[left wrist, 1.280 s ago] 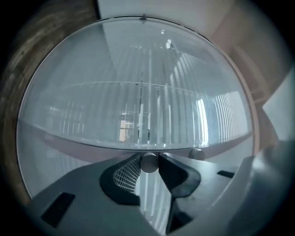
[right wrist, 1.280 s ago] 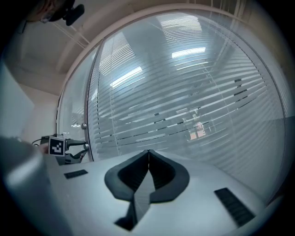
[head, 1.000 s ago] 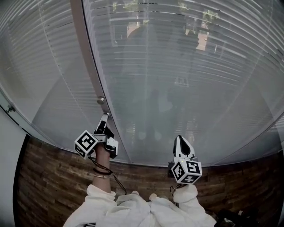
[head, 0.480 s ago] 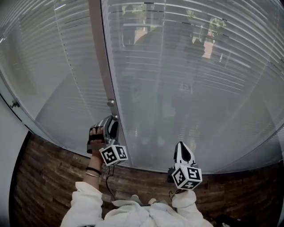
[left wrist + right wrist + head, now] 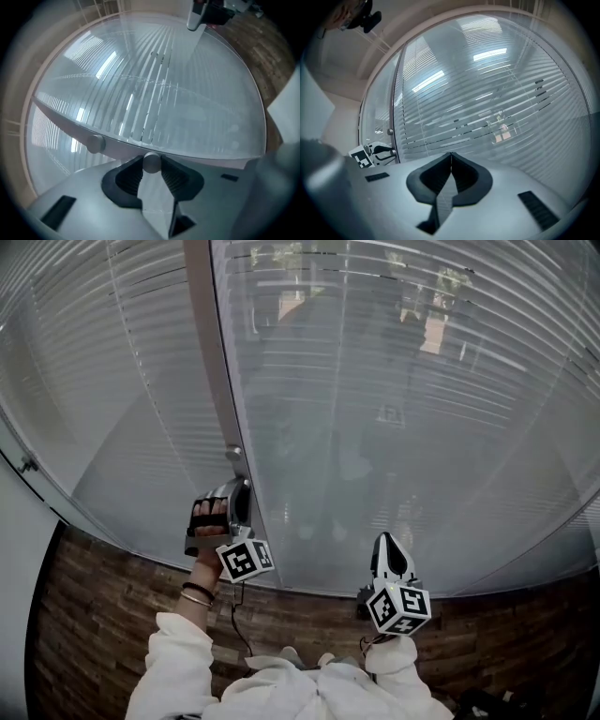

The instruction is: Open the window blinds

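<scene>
The blinds hang shut behind a glass pane, beside a grey upright frame post. Two small round knobs sit on that post. The upper knob is free. My left gripper is at the lower knob, and its jaws have just been closing, with the dark pads pressed on either side of it. The second knob shows just to its left. My right gripper is shut with nothing in it and points at the glass lower right; its jaws meet.
A brown wood-plank floor runs below the glass wall. A white wall closes the left side. The blind slats carry reflections of ceiling lights. The left gripper shows small in the right gripper view.
The left gripper has rolled over, its marker cube swinging from the left side to underneath, and has settled at the lower knob on the post. The right gripper has stayed put.
</scene>
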The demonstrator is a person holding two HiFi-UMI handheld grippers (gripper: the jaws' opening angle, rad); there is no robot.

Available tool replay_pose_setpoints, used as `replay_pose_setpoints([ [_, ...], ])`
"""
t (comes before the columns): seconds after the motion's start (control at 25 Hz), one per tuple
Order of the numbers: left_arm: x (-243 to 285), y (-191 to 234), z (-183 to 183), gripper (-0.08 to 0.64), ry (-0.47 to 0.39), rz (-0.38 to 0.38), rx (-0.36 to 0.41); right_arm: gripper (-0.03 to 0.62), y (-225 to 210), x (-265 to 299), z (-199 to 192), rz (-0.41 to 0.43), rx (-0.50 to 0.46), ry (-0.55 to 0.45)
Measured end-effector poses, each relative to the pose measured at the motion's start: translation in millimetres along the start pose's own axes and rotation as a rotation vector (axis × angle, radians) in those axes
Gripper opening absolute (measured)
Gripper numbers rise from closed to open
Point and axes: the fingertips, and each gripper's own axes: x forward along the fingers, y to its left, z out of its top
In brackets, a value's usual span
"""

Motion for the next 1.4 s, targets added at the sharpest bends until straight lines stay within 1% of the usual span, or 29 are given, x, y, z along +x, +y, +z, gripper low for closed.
replay_pose_setpoints([
  [0.04, 0, 1, -1, 0.124, 0.0, -0.004, -0.053, 0.012, 1, 0, 0, -0.001, 0.001, 0.001],
  [0.12, 1, 1, -3, 0.124, -0.004, -0.013, -0.205, 0.012, 0, 0, -1, -0.007, 0.003, 0.004],
  [0.32, 3, 5, -6, 0.123, 0.004, -0.047, -0.695, 0.011, -4, 1, -1, -0.021, 0.005, 0.005],
  [0.44, 3, 7, -9, 0.123, -0.007, -0.094, -1.031, 0.012, -9, 1, -2, -0.029, 0.007, 0.006],
  [0.48, 3, 8, -8, 0.123, -0.008, -0.108, -1.126, 0.012, -11, 0, -2, -0.032, 0.008, 0.006],
  [0.52, 2, 8, -8, 0.123, -0.008, -0.117, -1.197, 0.012, -13, -1, -1, -0.035, 0.008, 0.005],
  [0.56, 1, 9, -8, 0.123, -0.007, -0.12, -1.244, 0.011, -14, -2, 0, -0.037, 0.008, 0.003],
  [0.6, 0, 9, -8, 0.123, -0.007, -0.119, -1.273, 0.012, -15, -3, 0, -0.038, 0.008, 0.002],
  [0.76, 0, 9, -8, 0.123, -0.013, -0.125, -1.372, 0.012, -17, -4, 0, -0.036, 0.007, 0.001],
  [0.88, 0, 10, -10, 0.123, -0.012, -0.128, -1.418, 0.012, -15, -5, 0, -0.033, 0.006, 0.004],
  [0.96, -1, 10, -10, 0.123, -0.014, -0.132, -1.463, 0.012, -14, -6, 0, -0.03, 0.004, 0.005],
  [1.12, -3, 11, -11, 0.123, -0.021, -0.147, -1.607, 0.012, -16, -9, 0, -0.028, 0.002, 0.005],
  [1.32, -2, 11, -14, 0.123, -0.028, -0.155, -1.742, 0.012, -16, -9, 1, -0.03, 0.002, 0.002],
  [1.36, -1, 10, -14, 0.123, -0.033, -0.164, -1.788, 0.011, -17, -9, 1, -0.03, 0.003, 0.002],
  [1.4, -1, 8, -13, 0.123, -0.04, -0.183, -1.849, 0.011, -17, -9, 1, -0.031, 0.004, 0.002],
])
